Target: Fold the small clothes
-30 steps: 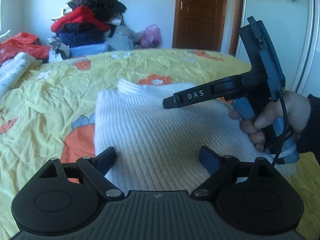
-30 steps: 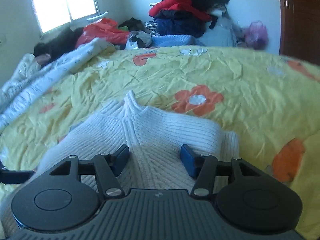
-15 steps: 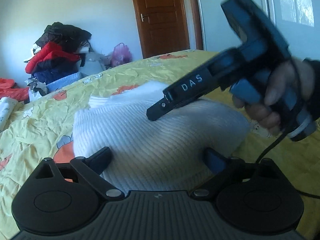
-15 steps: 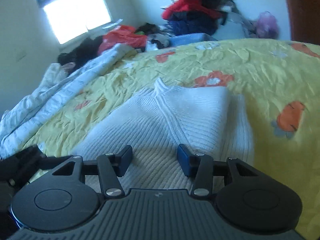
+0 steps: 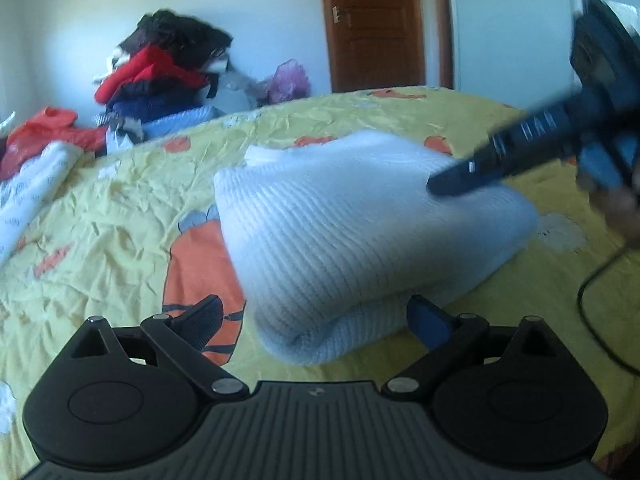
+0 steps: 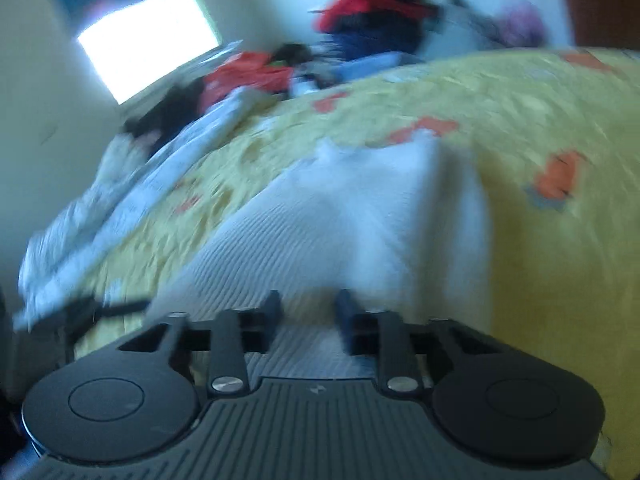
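My left gripper (image 5: 314,316) gapes wide at the sweater's (image 5: 360,232) near edge; my right gripper (image 6: 306,308), just narrowing, holds nothing. A snagged single layer would undo the fold.

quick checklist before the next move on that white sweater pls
1. White sweater folded into a compact bundle on the yellow bedspread: ok.
2. Left gripper jaws wide open, straddling the sweater's near edge, not pressing it: ok.
3. Right gripper over the sweater; its jaws have just been closing, with knit showing in the narrow gap. Whether they pinch fabric: cannot tell, the view is blurred.
4. Right gripper clear of the left one: ok, its tip sits over the sweater's far right part in the left wrist view.
5. Bedspread bare around the sweater for another fold: ok.
6. Sweater's far edges lined up: cannot tell.
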Available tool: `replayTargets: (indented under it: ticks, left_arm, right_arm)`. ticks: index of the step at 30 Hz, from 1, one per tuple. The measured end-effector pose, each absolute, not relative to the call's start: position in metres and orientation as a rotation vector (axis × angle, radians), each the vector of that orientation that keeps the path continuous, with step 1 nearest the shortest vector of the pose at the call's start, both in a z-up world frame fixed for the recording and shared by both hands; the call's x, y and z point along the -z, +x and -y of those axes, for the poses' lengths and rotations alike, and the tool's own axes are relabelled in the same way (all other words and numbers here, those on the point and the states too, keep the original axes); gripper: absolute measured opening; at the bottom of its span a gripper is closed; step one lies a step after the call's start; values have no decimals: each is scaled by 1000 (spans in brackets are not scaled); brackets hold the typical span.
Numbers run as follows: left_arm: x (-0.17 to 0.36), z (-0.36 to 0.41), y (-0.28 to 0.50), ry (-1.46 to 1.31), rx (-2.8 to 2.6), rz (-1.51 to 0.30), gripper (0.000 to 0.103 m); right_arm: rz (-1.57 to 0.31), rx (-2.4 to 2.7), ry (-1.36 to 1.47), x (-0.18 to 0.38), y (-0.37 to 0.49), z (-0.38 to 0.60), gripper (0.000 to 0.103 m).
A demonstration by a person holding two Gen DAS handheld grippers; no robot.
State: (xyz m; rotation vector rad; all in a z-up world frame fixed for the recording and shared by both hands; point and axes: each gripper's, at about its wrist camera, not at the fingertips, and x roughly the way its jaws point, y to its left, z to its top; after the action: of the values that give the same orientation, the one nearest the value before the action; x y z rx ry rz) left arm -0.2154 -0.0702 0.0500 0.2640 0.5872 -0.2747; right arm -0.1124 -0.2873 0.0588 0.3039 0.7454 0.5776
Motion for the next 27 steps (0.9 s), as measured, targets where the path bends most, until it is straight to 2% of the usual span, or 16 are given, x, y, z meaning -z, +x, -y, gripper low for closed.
replayTargets:
  ticks: [3, 9, 11, 12, 13, 15, 18, 23, 24, 27]
  left_arm:
    - [-50, 67, -222, 289, 252, -571, 99]
    - [-37, 61, -201, 281, 161, -598, 96]
    - [-34, 62, -196, 270, 155, -596, 89]
    - [-34, 63, -196, 258, 167, -588, 69]
    - [-35, 64, -196, 242, 205, -586, 54]
    - [-37, 69, -203, 264, 191, -567, 43]
    - [-35, 64, -207, 266, 203, -561, 38]
    - [-32, 68, -207, 274, 185, -564, 38]
    - [-32, 67, -208, 275, 187, -565, 38]
    - [-37, 66, -212, 314, 205, -573, 41]
  right_arm:
    - [-681, -546, 263, -78, -133, 298, 43]
    - [-772, -554, 186, -72, -153, 307, 44]
    - [-803, -569, 131, -64, -156, 298, 51]
    - [-801, -579, 111, -60, -157, 293, 52]
    - [-785, -590, 94, -59, -157, 289, 35]
    - [-771, -603, 49, -64, -157, 286, 16]
    - [-674, -566, -54, -84, -157, 294, 13]
    - [-721, -574, -80, -57, -151, 295, 13]
    - [-722, -574, -52, -59, -153, 295, 22]
    - [-740, -561, 25, -63, -157, 305, 55]
